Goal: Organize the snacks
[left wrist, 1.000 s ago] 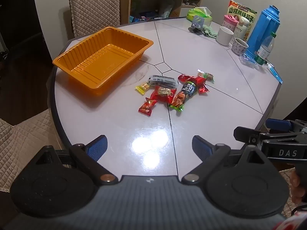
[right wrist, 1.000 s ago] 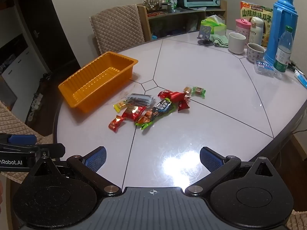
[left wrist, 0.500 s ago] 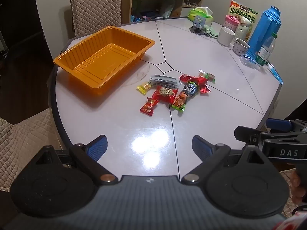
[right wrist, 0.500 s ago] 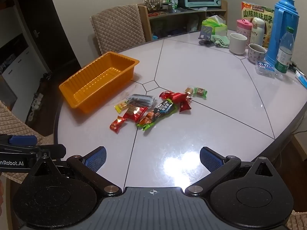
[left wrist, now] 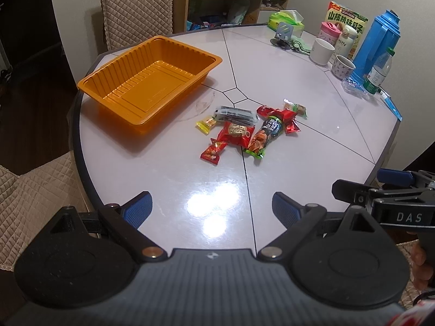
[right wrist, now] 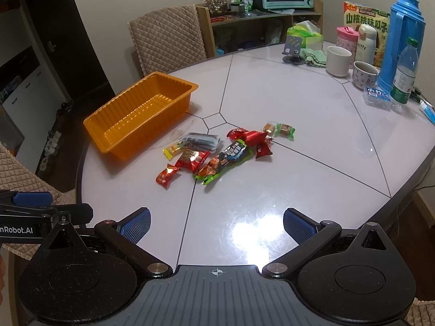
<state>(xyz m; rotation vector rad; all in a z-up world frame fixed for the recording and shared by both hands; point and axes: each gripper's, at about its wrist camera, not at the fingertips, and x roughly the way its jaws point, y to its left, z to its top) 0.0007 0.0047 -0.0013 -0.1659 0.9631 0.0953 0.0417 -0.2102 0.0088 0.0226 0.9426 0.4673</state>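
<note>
Both views have drawn slightly nearer the snack pile [left wrist: 244, 130] over the last second; no snack has shifted, so sorting has not begun. Orange tray [left wrist: 149, 78] empty, just left of the pile. Left gripper [left wrist: 212, 209] and right gripper [right wrist: 217, 224]: fingers wide apart, holding nothing, well short of the pile over bare counter [left wrist: 312, 163].

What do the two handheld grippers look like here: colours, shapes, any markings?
Both match: black linkage arms with silver pivot pins, round black discs on a ribbed grey base, and blue textured pads. The left gripper appears sideways in the right view, printed "nRobot.AI"; the right gripper shows "DAS".
</note>
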